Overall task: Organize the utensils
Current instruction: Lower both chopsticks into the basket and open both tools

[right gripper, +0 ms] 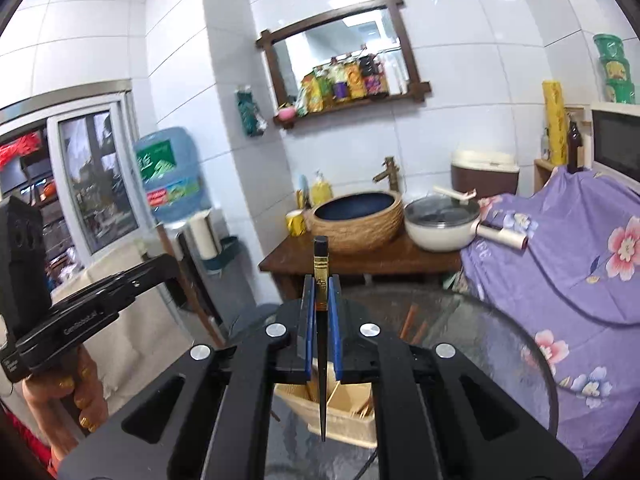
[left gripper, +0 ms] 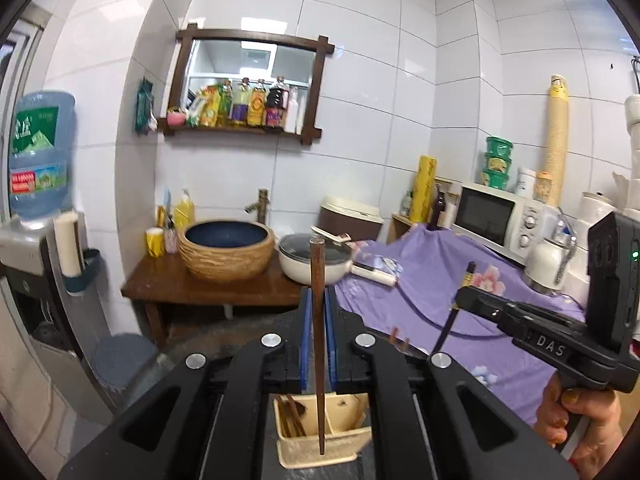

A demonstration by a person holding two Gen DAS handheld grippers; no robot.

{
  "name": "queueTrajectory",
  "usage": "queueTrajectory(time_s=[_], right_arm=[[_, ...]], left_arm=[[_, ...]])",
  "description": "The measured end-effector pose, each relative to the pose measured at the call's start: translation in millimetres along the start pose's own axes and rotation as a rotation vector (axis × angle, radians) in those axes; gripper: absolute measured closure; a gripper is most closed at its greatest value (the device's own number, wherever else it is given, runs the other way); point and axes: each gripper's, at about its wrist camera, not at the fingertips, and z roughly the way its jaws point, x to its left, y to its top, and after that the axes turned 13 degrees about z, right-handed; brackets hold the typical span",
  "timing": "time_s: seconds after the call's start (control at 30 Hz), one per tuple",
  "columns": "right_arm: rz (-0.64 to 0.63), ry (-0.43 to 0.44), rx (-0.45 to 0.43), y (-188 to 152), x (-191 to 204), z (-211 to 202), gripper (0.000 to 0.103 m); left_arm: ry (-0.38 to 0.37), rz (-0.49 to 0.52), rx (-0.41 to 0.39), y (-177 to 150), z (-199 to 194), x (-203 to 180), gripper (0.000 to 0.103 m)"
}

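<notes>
My left gripper [left gripper: 318, 300] is shut on a brown wooden chopstick [left gripper: 318, 320], held upright with its tip hanging in front of the beige utensil holder [left gripper: 320, 440] below. That holder has compartments and brown utensils in its left one. My right gripper [right gripper: 319, 292] is shut on a black chopstick with a gold band [right gripper: 321, 280], upright, tip down over the same holder [right gripper: 344, 412]. The right gripper also shows in the left wrist view [left gripper: 466, 294], to the right and apart. The left gripper's body [right gripper: 96, 300] shows at the left in the right wrist view.
The holder stands on a round glass table [right gripper: 500, 344], with more chopstick ends [right gripper: 412, 320] lying behind it. A purple floral cloth [left gripper: 440, 280] covers the counter at right, near a microwave [left gripper: 492, 216]. A basin [left gripper: 226, 248] and a white pan [left gripper: 316, 260] sit on a wooden stand behind.
</notes>
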Motion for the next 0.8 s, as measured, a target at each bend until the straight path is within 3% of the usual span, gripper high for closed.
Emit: queueTrajectory(time_s=[0.23,0.8], right_arm=[[0.015,-0.054,-0.027,9,-6,30,0.096],[0.033,-0.127,0.054,-62,-46,87,0.095]], left_arm=[[0.05,-0.025,0.027,-1,36,8,0.096],[0.052,-0.068,0.147,-83,98,2,0.096]])
